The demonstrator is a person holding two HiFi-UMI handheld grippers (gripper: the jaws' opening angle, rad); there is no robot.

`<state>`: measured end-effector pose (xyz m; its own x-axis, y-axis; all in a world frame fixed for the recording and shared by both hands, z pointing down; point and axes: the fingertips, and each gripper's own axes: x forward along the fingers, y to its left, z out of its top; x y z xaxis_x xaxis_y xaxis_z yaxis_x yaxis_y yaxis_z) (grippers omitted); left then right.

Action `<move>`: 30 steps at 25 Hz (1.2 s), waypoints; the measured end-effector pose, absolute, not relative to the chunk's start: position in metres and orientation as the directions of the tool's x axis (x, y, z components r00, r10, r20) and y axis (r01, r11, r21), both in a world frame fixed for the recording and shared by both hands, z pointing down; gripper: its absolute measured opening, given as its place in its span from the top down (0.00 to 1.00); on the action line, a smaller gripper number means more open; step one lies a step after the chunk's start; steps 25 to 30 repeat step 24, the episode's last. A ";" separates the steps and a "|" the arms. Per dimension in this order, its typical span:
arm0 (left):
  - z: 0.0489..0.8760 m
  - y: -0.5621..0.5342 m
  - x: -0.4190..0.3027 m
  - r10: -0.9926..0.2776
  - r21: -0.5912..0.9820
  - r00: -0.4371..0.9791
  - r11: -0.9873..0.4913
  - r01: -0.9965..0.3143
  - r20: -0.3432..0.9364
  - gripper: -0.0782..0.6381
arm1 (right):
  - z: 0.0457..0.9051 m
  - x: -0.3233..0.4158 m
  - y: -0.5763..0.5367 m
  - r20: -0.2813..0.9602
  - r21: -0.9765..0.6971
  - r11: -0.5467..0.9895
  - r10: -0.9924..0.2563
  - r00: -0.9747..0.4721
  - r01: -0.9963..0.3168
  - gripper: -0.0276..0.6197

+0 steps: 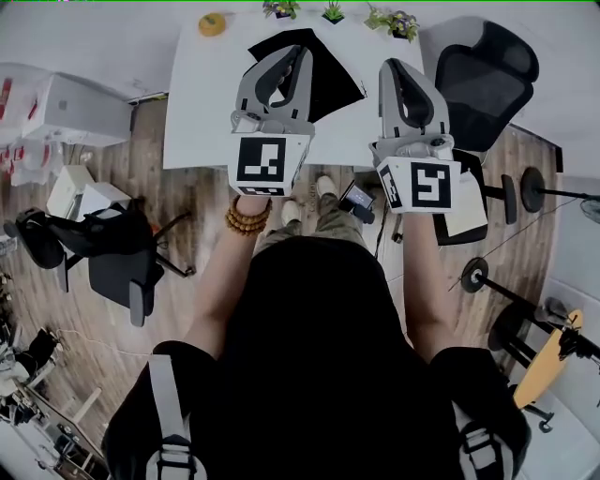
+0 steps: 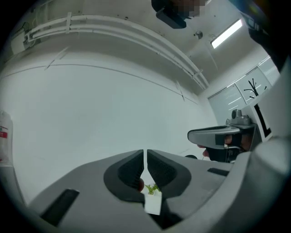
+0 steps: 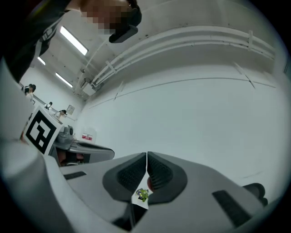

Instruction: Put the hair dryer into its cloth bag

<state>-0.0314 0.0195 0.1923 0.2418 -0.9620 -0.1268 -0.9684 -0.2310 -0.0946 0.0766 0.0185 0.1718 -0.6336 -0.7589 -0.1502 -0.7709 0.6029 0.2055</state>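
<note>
Where the white rectangular table (image 1: 202,112) sits at 12 o'clock, I see the flat black cloth bag (image 1: 328,82) lying on it. Grey left gripper (image 2: 144,159) and right gripper (image 3: 146,161) are both clenched, grasping nothing.

No readable text; the wall label (image 3: 87,136) is too small.

White desk (image 1: 202,103) on wood-plank floor (image 1: 197,220); blk office chair (image 1: 487,80) at its right, 3 small potted plants (image 1: 333,12) along far edge. Rm: walls (image 2: 100,113) white, ceiling strip lights (image 2: 226,33) on.
</note>
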 end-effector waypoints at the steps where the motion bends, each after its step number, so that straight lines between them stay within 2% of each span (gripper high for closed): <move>1: 0.198 0.023 -0.030 -0.962 -0.098 0.245 -0.235 -0.967 -0.116 0.83 | 0.176 0.075 0.024 -0.147 0.218 0.597 -0.762 -0.631 -0.772 0.91; 30: 0.213 0.056 -0.042 -0.961 -0.120 0.264 -0.254 -0.960 -0.084 0.83 | 0.203 0.064 0.066 -0.100 0.280 0.554 -0.795 -0.598 -0.784 0.91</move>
